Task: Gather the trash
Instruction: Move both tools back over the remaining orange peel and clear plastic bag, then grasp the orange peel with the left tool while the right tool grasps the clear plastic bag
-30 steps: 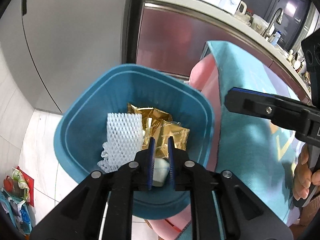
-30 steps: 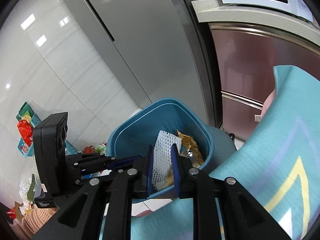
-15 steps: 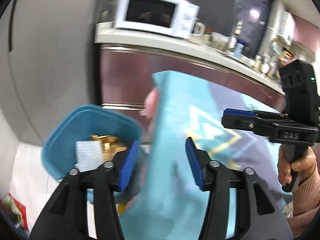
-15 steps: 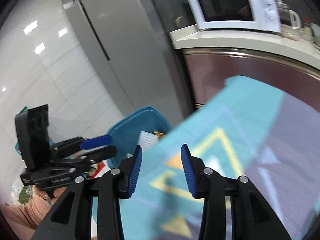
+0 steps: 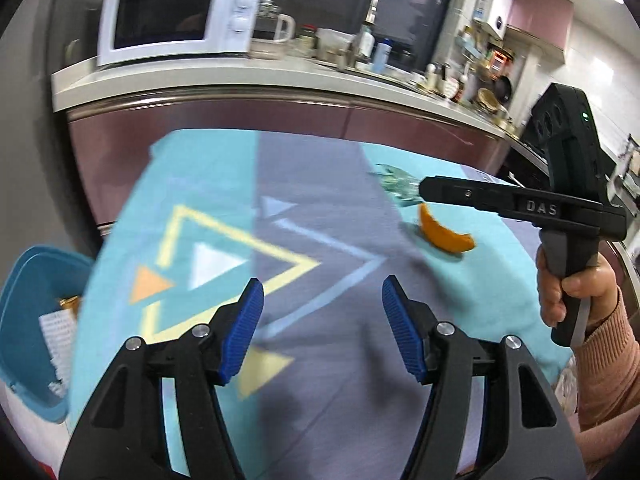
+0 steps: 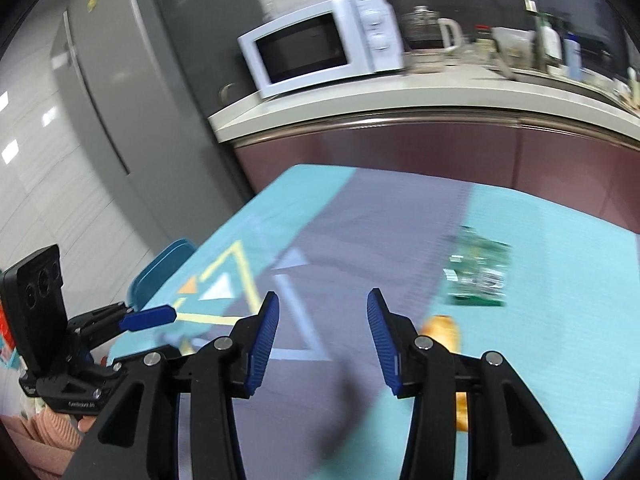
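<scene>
1. The left gripper [image 5: 322, 328] fills the bottom of the left wrist view; its blue pads have just been opening and stand spread with nothing between them, above the patterned cloth.
2. The right gripper [image 6: 323, 334] sits at the bottom of the right wrist view, its blue pads likewise just opened and apart, holding nothing.
3. A teal and grey tablecloth [image 5: 312, 216] with yellow, white and orange triangles covers the table across the middle of both views.
4. An orange peel [image 5: 442, 231] lies on the cloth at centre right of the left wrist view, just below the right gripper's fingertip as framed; in the right wrist view it shows blurred beside that gripper's right finger.
5. A green plastic wrapper [image 6: 478, 270] lies on the cloth at centre right of the right wrist view, above the peel in the frame.
6. A blue trash bin [image 5: 30, 320] stands off the table's edge at lower left of the left wrist view, with white foam netting [image 5: 58, 334] and a gold packet edge inside.
7. A hand [image 5: 568, 292] in a pink sleeve grips the right gripper's handle at right.
8. A white microwave [image 5: 176, 16] sits on the counter at upper left.
</scene>
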A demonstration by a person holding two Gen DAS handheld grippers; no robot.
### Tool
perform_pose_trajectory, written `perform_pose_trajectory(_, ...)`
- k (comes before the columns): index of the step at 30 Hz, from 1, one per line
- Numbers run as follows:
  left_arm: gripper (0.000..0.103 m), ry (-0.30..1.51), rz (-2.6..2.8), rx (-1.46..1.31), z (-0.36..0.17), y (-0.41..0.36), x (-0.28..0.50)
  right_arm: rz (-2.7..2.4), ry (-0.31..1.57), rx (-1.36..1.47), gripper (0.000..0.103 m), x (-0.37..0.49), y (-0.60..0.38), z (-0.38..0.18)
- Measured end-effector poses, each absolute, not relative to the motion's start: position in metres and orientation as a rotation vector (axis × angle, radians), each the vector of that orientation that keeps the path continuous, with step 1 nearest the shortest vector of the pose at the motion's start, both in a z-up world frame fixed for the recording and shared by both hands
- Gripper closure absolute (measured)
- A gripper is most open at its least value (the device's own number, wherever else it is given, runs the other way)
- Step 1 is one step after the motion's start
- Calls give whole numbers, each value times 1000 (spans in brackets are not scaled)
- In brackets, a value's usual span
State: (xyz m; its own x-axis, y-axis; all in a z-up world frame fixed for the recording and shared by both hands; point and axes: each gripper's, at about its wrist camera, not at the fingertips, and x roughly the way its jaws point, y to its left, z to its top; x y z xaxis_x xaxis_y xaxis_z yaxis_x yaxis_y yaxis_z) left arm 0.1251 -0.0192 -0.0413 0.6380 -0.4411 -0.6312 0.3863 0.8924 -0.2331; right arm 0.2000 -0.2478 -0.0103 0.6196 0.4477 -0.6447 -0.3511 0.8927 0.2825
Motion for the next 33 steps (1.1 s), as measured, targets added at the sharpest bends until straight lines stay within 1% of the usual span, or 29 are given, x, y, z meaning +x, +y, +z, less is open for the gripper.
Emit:
perform_pose_trajectory(8,42,745,-512,-29,-37,-72,139,409,781,151,59,210,-279,-17)
perform_pose_trajectory(10,42,749,-516,-17,-36,-82,140,395,783,159,56,213,-288,-20)
perform_pose_trajectory(13,42,759,-526,-2,-38,-94,144,383,789,186,55,219,-302,-25)
perform_pose_trajectory(19,42,813,-564,17,-48,-123,158,331,804,223,54,238,-323,-33)
perform_pose_trajectory(21,42,832,-580,20,-51,-132,163,328,819,239,51,244,-325,-37)
perform_pose_trajectory(33,42,931,-658,-27,-65,-183,206,342,894,293,49,278,-326,-53)
